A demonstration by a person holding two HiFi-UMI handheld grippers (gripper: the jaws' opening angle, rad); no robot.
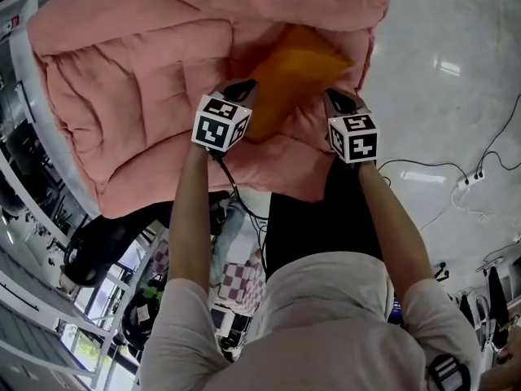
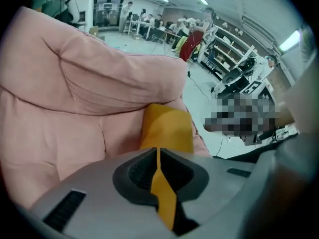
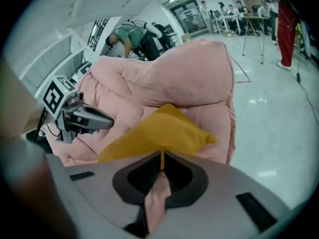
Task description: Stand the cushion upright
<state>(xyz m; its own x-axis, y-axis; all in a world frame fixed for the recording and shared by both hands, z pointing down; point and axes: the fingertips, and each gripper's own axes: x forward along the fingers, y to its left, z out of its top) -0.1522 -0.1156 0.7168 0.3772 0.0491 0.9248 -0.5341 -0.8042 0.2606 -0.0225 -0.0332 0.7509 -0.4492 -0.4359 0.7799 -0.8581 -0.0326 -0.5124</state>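
Head view shows a plump mustard-orange fabric cushion (image 1: 297, 76) leaning tilted in the hollow of a big quilted pink fabric armchair (image 1: 138, 96). Its cover is smooth and its corners are pointed. The left gripper (image 1: 247, 90) is pinched tight on the cushion's left edge, with a strip of orange cloth caught between its jaws. The right gripper (image 1: 335, 98) is clamped the same way on the right edge.
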